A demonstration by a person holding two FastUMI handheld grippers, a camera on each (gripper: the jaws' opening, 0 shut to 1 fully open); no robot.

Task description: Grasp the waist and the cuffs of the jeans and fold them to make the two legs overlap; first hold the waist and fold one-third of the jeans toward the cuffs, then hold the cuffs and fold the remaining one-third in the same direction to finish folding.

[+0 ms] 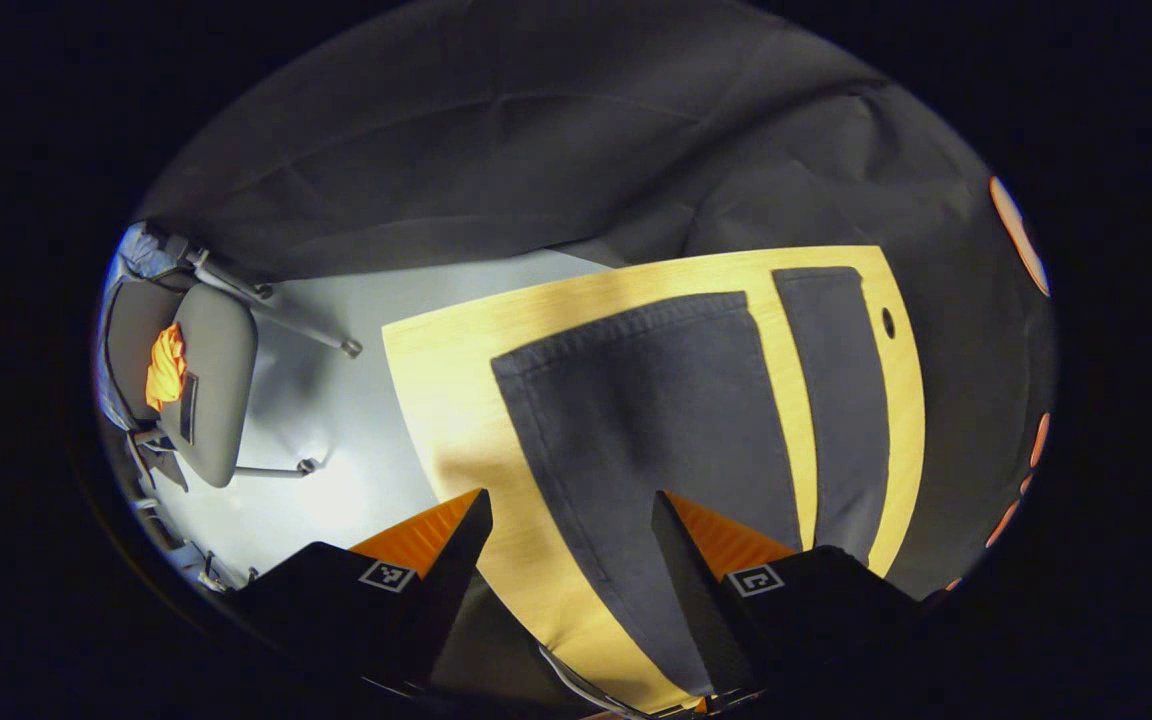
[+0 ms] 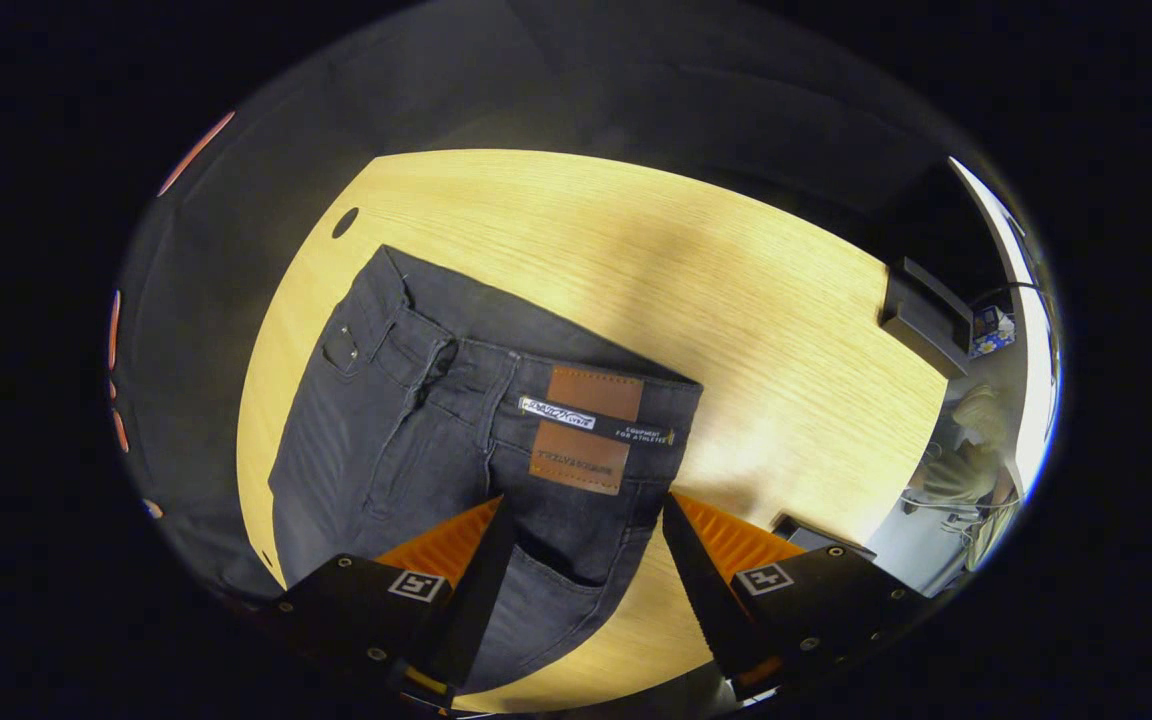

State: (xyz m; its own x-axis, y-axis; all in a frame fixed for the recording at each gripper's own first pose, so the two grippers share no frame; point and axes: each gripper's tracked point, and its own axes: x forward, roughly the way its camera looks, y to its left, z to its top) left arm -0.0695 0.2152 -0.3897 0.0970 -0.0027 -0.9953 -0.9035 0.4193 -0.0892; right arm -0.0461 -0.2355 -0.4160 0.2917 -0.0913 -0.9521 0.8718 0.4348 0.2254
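**A:** Where do you stand? Your jeans (image 2: 456,440) lie flat and unfolded on the worktop (image 2: 736,290), with the waist (image 2: 576,420) toward the middle of it and the two legs spread apart. In the left gripper view the nearer leg (image 1: 656,420) and the farther leg (image 1: 836,400) both run out to the far edge, bare wood showing between them.

**B:** So nothing is folded yet?

**A:** By my reading, no. You're at the very first step, bringing one leg over the other. Your right gripper (image 2: 581,520) hangs over the waist with its jaws wide apart, gripping nothing. Your left gripper (image 1: 571,510) hovers above the nearer leg, equally wide, also empty.

**B:** And the next move?

**A:** Lower the right gripper onto the waistband edge nearest you and pinch it there; send the left out to the cuff (image 1: 626,330) near the far edge. The fisheye bends things, so I can't be sure how high either gripper sits. Then lift both ends together and lay that leg squarely over the other.
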